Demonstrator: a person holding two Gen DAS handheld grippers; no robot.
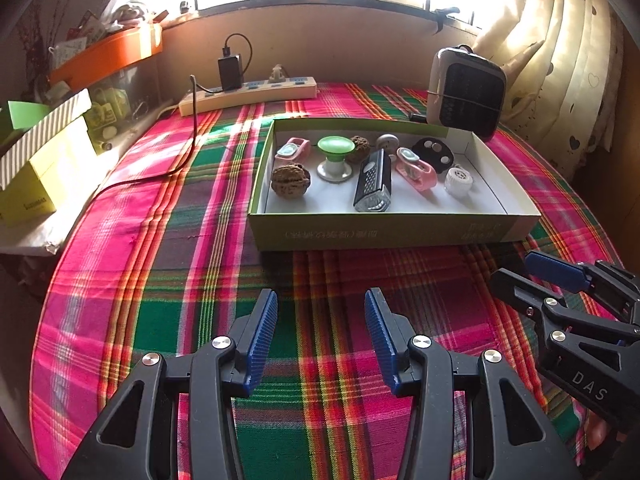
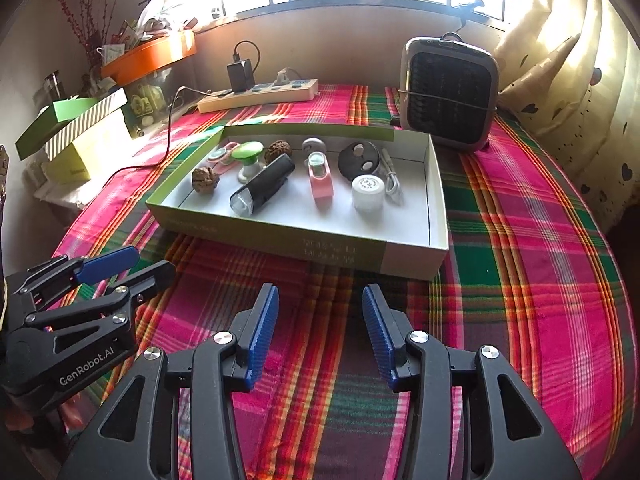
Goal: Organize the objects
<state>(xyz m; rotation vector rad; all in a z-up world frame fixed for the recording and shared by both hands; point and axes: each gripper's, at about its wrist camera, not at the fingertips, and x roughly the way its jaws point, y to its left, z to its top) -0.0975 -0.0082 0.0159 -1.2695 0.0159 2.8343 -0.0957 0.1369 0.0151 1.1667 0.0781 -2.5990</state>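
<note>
My left gripper [image 1: 321,334] hangs low over the pink-and-green plaid cloth [image 1: 168,280] on the worktop, its blue-padded jaws standing apart with only cloth between them. My right gripper [image 2: 320,332] sits just beside it at the same height, jaws likewise apart and holding nothing.

Ahead of both sets of jaws, well clear of the pads, lies the shallow green cardboard tray with a white inside [image 1: 384,232]. Its near wall faces me, and everything to be sorted rests inside it.

Reading across the tray from the left wrist view: a brown wrinkled walnut [image 1: 291,180] near the left wall, a small pink clip with a pale window [image 1: 292,150] behind it, a green-topped white knob [image 1: 335,156], a second walnut [image 1: 360,148], a black bicycle light with a clear lens [image 1: 373,182] pointing towards me, a grey round cap [image 1: 387,142], a longer pink clip [image 1: 416,168], a black disc with pale spots [image 1: 434,153], and a white ribbed cylinder [image 1: 458,180] furthest right.

Behind the tray stand a cream power strip [image 1: 248,94] and a dark-grilled fan heater [image 1: 466,94].
</note>
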